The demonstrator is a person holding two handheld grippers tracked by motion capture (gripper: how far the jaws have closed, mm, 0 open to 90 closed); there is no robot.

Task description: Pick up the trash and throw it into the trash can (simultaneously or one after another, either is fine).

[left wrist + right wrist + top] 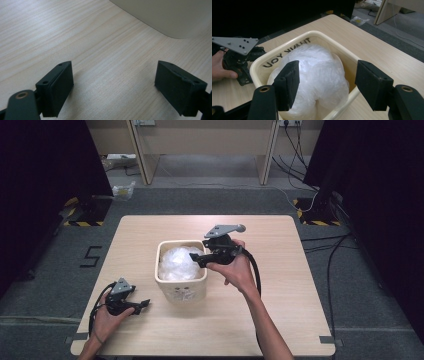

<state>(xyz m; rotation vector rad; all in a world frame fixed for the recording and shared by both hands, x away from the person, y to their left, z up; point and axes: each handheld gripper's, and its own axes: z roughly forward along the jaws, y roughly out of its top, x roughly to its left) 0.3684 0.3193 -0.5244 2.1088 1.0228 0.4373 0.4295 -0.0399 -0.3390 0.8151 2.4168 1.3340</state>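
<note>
A cream plastic bin (181, 289) stands in the middle of the wooden table (285, 270). A crumpled white plastic bag (178, 262) fills it. My right gripper (197, 260) hovers over the bin's right rim, pointing left, and it is open. In the right gripper view the jaws (327, 85) stand apart above the bag (317, 67) and touch nothing, and "THANK YOU" is printed inside the bin's rim (287, 40). My left gripper (144, 304) rests low at the table's front left, open and empty. Its jaws (113, 87) frame bare wood just short of the bin's wall (170, 15).
The other hand and its gripper (238, 58) lie beyond the bin in the right gripper view. Black curtains flank the table on both sides. Cables (330, 270) trail over the grey floor at the right, and desk legs (142, 155) stand at the back.
</note>
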